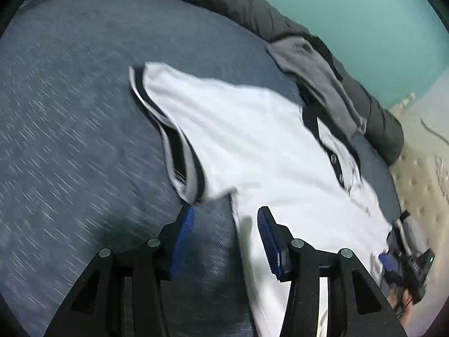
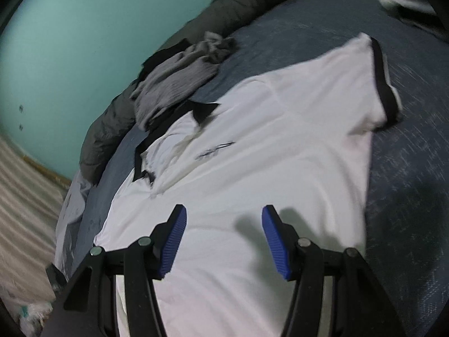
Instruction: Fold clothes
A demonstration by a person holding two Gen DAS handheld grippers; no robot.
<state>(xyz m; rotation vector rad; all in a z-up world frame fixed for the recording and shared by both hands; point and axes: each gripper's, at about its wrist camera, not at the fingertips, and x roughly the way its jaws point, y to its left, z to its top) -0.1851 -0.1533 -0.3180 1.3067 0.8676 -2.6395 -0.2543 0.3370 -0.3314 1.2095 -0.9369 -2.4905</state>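
Left wrist view: a white polo shirt (image 1: pixel 252 140) with black trim lies face up and spread flat across the centre of a blue-grey bed (image 1: pixel 70 98), laid out so that its parts can be folded over one another. Its black-banded sleeve (image 1: pixel 179 151) sits left of centre, just above the left hand-held gripper (image 1: pixel 224 224) at the bottom of the frame, whose blue pads stand apart with nothing between them, over the shirt's side edge. In the right wrist view the right hand-held gripper (image 2: pixel 224 230) hovers at the bottom centre above the shirt's lower body, jaws likewise apart and empty, apparently placed for a grip on the cloth. The buttoned placket and black collar (image 1: pixel 334 151) point to the right of the left view. A crumpled grey garment (image 2: pixel 174 84) waits beside the collar, upper left in the right view, against a dark quilted blanket (image 1: pixel 252 8) rolled along a teal wall (image 2: pixel 84 28).
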